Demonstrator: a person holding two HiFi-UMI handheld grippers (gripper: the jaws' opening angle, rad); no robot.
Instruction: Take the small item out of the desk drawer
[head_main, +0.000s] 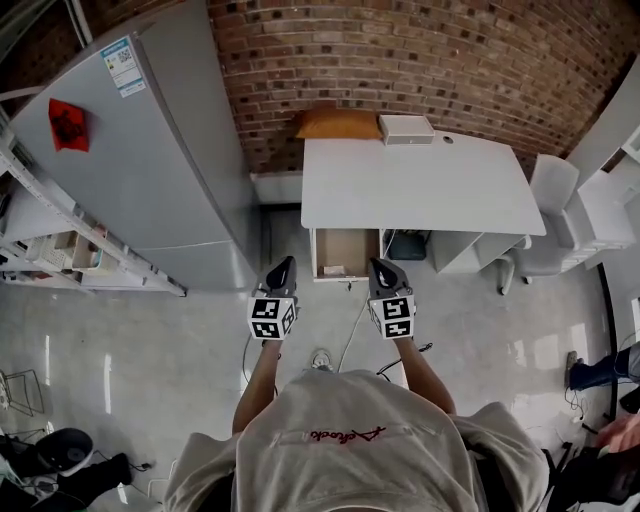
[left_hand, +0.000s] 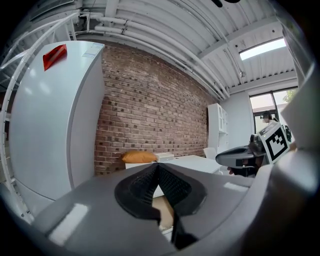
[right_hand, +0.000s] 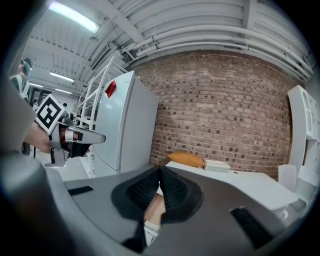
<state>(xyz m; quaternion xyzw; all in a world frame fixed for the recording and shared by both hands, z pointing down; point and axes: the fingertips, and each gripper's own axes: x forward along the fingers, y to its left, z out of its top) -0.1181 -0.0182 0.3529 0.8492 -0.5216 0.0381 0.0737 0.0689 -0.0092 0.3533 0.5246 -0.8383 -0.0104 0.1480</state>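
Left tongs (left_hand: 158, 166), right tongs (right_hand: 159, 169) closed; drawer (head_main: 352, 248) half-hidden

The desk (head_main: 420, 185) top hides the rear of the open drawer (head_main: 345, 250) under its left end. The pale item (head_main: 333, 269) at the drawer's front is too small to identify. A dark object (head_main: 408, 245) under the desk, right of the drawer, is half covered. In both gripper views, shut jaws mask most of the drawer.
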